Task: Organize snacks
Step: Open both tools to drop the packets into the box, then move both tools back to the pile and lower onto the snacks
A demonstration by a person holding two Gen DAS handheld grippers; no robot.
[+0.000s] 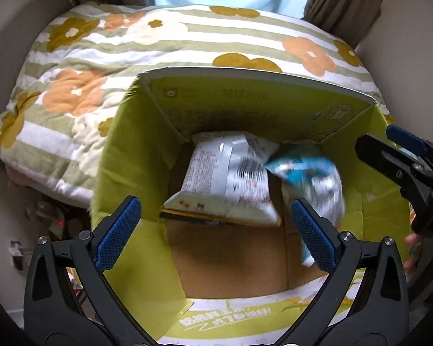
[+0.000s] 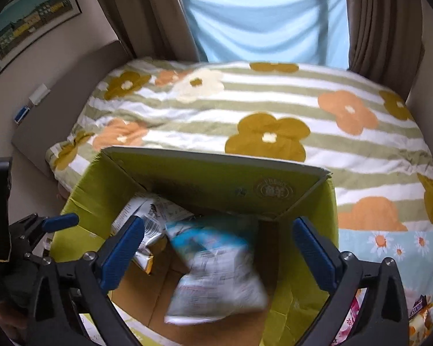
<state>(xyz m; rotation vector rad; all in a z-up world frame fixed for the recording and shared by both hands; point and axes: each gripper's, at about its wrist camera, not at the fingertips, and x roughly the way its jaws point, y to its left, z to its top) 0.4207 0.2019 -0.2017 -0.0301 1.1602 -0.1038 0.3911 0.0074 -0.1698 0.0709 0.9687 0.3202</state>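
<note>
A green cardboard box [image 1: 124, 155] [image 2: 216, 184] stands with its flaps up against the bed. Inside it, a white printed snack bag [image 1: 216, 173] [image 2: 147, 210] leans on the far wall. A blue-and-white snack bag [image 1: 311, 178] [image 2: 216, 265] lies to its right and looks blurred. My left gripper [image 1: 215, 204] [image 2: 57, 222] hangs open over the box with nothing between its fingers. My right gripper [image 2: 219, 223] [image 1: 386, 144] is open above the box's right side. The blue-and-white bag shows below its fingers, and neither pad touches it.
A striped quilt with large flowers [image 1: 187, 43] [image 2: 274, 101] covers the bed behind the box. More snack packets [image 2: 418, 311] lie on a light blue daisy sheet at the lower right. Brown curtains [image 2: 384, 28] hang at the back.
</note>
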